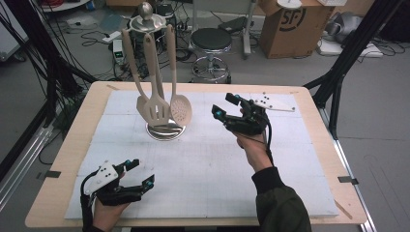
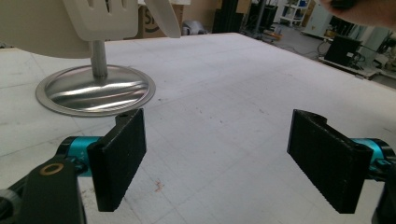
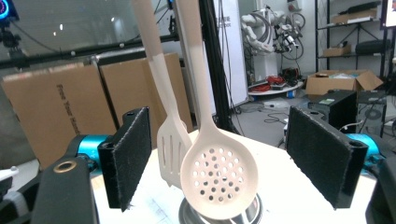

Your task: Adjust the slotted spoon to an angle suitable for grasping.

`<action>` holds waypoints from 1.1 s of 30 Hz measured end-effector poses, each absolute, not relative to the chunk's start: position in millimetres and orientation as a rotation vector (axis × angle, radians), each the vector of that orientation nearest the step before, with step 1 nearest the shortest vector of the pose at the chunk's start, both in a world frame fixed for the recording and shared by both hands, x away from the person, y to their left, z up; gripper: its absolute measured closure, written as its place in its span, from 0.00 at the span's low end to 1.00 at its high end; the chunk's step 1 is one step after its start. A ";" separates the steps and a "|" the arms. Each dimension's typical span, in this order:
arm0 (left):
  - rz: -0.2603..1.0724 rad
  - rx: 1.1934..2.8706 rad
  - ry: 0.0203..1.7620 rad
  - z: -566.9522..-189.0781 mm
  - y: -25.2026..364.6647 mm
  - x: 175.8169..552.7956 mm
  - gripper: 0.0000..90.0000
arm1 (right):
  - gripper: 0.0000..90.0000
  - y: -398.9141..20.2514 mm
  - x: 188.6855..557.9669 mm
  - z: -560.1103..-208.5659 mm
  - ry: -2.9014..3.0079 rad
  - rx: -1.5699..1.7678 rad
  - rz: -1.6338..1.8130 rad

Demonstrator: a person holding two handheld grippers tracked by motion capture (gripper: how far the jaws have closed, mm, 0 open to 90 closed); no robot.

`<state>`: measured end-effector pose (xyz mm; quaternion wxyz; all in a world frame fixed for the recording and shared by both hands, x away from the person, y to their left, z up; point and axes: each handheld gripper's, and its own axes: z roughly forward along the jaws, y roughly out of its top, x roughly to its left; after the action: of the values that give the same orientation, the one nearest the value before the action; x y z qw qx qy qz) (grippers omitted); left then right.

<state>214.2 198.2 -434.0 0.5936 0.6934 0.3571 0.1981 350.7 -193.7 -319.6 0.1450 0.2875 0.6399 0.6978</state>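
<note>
Right claw (image 1: 228,107) is held raised over the tabletop (image 1: 300,159) on the far right side, jaws spread wide, nothing gripped. It is pointed at the utensil stand (image 1: 165,129), which sits far-left of centre on the white mat.

Three cream utensils are hung from the stand's top ring: a skimmer (image 1: 181,109) w/ holes on the right, a slotted turner (image 1: 157,108) in the middle, a third spoon-type piece (image 1: 143,108) on the left, partly hidden behind the turner.

In the right gripper view the skimmer (image 3: 218,184) is seen centred between the two jaws but farther off, not touched by either pad. The slotted turner (image 3: 172,154) hangs just behind it and to its left, handles running up out of frame. Steel base of the stand (image 3: 219,215) is glimpsed below the skimmer bowl.

Left claw (image 1: 141,173) is kept low near the tabletop's near-left corner, jaws also spread, empty. In the left gripper view the stand's round steel base (image 2: 95,91) is seen ahead-left w/ the turner's lower edge (image 2: 105,18) above it, well apart from the pads. Bare mat lies between the jaws.

Both hands are wrapped round the gripper bodies; a dark sleeve (image 1: 280,203) is seen on the right forearm.
</note>
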 end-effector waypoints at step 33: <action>0.462 1.621 0.827 -434.6 196.0 215.0 0.22 | 0.27 -234.2 331.0 -360.6 1.881 1.030 1.797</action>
<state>215.0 196.0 -434.6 0.5908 0.6964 0.3556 0.1987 331.0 -234.2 -360.6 0.1708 0.3628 0.6625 0.6327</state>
